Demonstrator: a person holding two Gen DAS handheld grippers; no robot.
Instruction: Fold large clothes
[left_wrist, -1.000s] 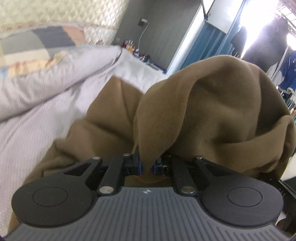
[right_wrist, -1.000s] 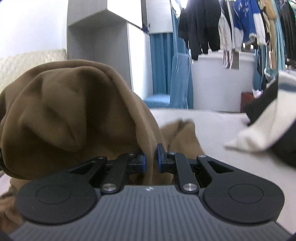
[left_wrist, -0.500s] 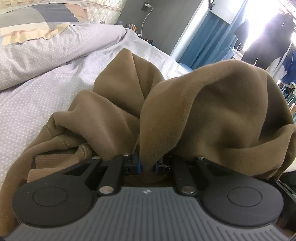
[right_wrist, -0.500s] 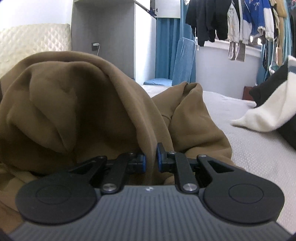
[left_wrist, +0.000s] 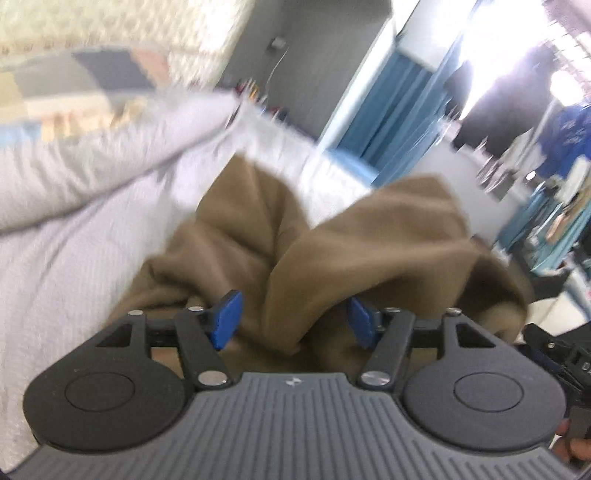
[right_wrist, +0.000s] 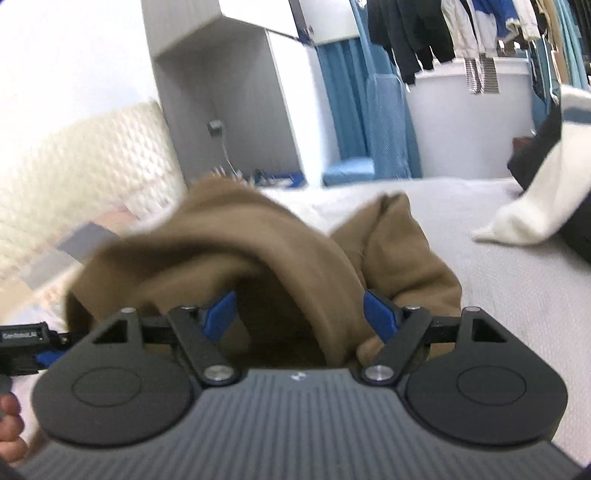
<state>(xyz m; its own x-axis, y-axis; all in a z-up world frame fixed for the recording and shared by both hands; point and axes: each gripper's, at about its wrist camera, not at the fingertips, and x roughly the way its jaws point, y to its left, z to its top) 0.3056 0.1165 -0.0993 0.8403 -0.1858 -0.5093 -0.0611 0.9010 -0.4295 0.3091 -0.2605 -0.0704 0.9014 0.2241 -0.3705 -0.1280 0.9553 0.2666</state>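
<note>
A brown sweatshirt (left_wrist: 362, 251) lies bunched on the pale bedsheet (left_wrist: 74, 266), blurred by motion. My left gripper (left_wrist: 293, 321) is opening, its blue pads (left_wrist: 225, 319) spread apart; a fold of the brown cloth still hangs loosely between them without being pressed. In the right wrist view the same brown sweatshirt (right_wrist: 229, 251) humps up in front of my right gripper (right_wrist: 301, 317), whose jaws are opening too. Its blue pads (right_wrist: 378, 314) stand wide, with slack cloth draped in the gap. The other gripper's body shows at each view's edge.
A grey duvet (left_wrist: 92, 158) and a patchwork pillow (left_wrist: 74, 92) lie at the bed's left. A white and dark garment (right_wrist: 535, 199) rests on the bed at right. Blue curtains (right_wrist: 354, 110), hanging clothes (right_wrist: 443, 29) and a grey cabinet (right_wrist: 229, 103) stand beyond.
Both grippers were shut on the brown sweatshirt's edge; now both have spread their jaws and the raised cloth has sagged lower. Both views have pulled back and blurred.
</note>
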